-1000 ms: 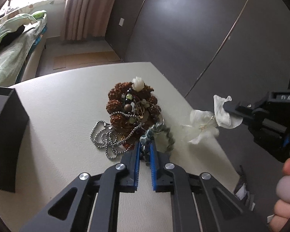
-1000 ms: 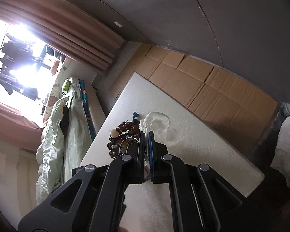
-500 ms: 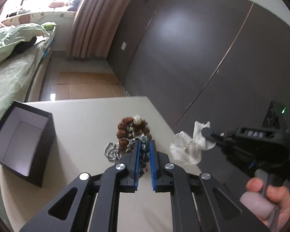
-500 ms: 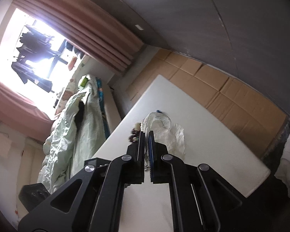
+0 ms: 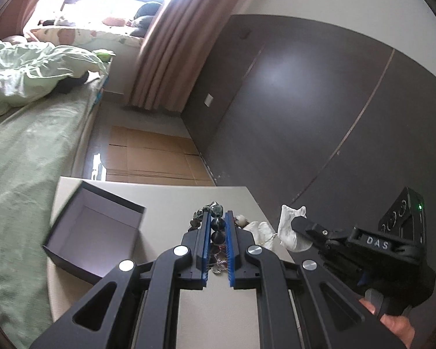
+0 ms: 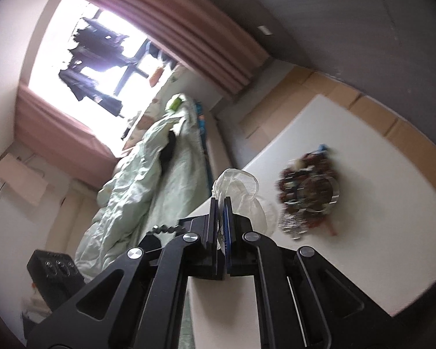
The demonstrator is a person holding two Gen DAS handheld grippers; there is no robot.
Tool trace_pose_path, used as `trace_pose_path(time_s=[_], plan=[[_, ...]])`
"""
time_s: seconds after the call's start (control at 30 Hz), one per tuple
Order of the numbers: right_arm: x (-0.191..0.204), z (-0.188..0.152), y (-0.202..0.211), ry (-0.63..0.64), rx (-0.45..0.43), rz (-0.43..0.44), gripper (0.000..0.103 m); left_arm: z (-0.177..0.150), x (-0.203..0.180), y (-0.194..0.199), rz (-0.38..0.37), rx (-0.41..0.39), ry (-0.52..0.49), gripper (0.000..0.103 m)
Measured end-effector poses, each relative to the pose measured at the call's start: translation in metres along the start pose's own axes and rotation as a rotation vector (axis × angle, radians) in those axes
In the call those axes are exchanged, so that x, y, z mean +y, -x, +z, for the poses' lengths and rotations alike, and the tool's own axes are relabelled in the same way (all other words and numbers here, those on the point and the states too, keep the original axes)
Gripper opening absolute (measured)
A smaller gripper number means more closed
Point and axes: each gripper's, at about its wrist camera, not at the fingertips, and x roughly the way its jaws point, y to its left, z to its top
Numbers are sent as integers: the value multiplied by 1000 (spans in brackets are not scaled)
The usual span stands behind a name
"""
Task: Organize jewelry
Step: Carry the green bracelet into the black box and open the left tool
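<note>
While raised above the desk (image 5: 171, 203), left tool (image 5: 217, 224) clamped on dark bead strand (image 5: 216, 226), near open box (image 5: 93, 232). Right tool (image 6: 221, 206) pinched shut on white flower piece (image 6: 238, 186); remaining jewelry heap (image 6: 308, 192) lying mid-desk toward far edge.

Left tongs (image 5: 217, 218) clamped, blue pads (image 5: 207, 232) pinching a dark bead strand (image 5: 216, 226), pointing forward and somewhat down. Right tongs (image 6: 220, 203) clamped on a white fabric flower (image 6: 238, 183), tilted down, rolled; also seen at right in the left wrist view, a hand (image 5: 392, 322) gripping the handle.
</note>
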Motion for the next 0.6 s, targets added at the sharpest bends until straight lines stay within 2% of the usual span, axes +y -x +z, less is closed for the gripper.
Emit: trace_pose_path(time_s=[0.13, 0.27, 0.6], plan=[[24, -12, -21, 46, 43, 66, 5, 9, 17, 9, 57, -4, 25, 7], [36, -21, -38, 66, 84, 102, 5, 15, 31, 21, 80, -29, 38, 7], [62, -40, -90, 109, 178, 146, 5, 31, 66, 31, 159, -59, 95, 7]])
